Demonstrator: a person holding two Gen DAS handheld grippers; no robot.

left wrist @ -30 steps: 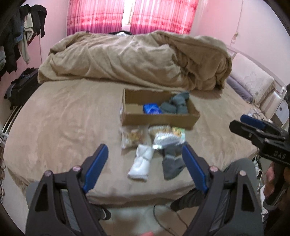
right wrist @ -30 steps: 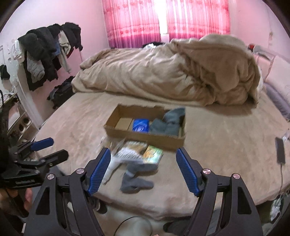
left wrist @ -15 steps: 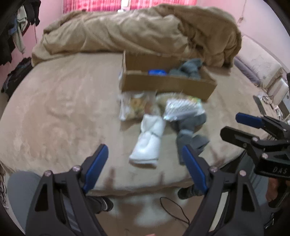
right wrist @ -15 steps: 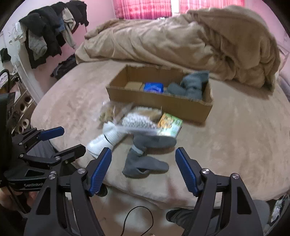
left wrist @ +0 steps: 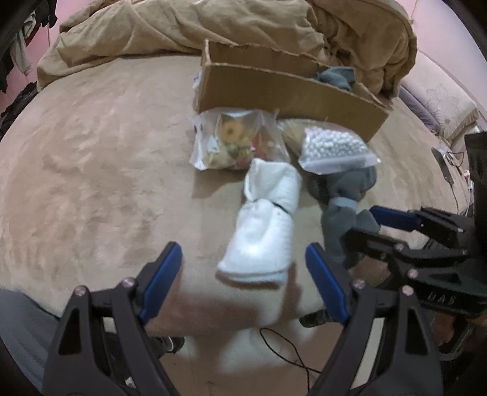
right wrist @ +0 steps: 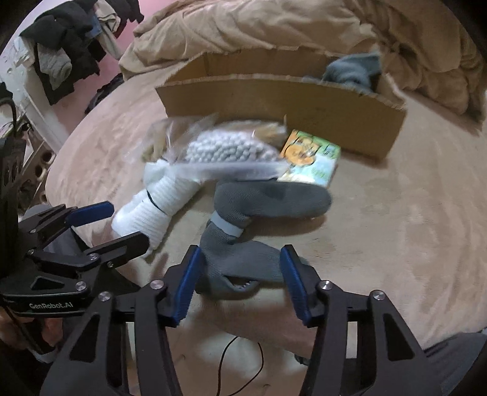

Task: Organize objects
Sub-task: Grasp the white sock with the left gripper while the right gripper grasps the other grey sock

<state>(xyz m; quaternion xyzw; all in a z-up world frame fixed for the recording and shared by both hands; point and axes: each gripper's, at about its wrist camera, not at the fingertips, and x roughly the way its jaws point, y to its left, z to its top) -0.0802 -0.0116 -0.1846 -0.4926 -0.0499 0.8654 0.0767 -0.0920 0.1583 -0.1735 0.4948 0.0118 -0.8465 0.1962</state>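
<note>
A white sock (left wrist: 264,231) lies on the bed just ahead of my open left gripper (left wrist: 243,274); it also shows in the right wrist view (right wrist: 149,210). A grey sock (right wrist: 243,231) lies beside it, its near end between the fingers of my open right gripper (right wrist: 240,274); it also shows in the left wrist view (left wrist: 344,213). Behind them lie a bag of white beads (right wrist: 225,152), a snack bag (left wrist: 234,140) and a colourful packet (right wrist: 313,158). A cardboard box (left wrist: 289,91) holds more grey socks (right wrist: 353,71).
A rumpled tan duvet (left wrist: 213,27) is heaped behind the box. The bed's front edge is under both grippers, with a black cable (right wrist: 231,356) on the floor below. Clothes (right wrist: 67,51) hang at the left wall. A phone (left wrist: 444,161) lies at the right.
Both grippers have moved forward and down towards the socks. The right gripper now straddles the grey sock's near end; the left one is just short of the white sock.
</note>
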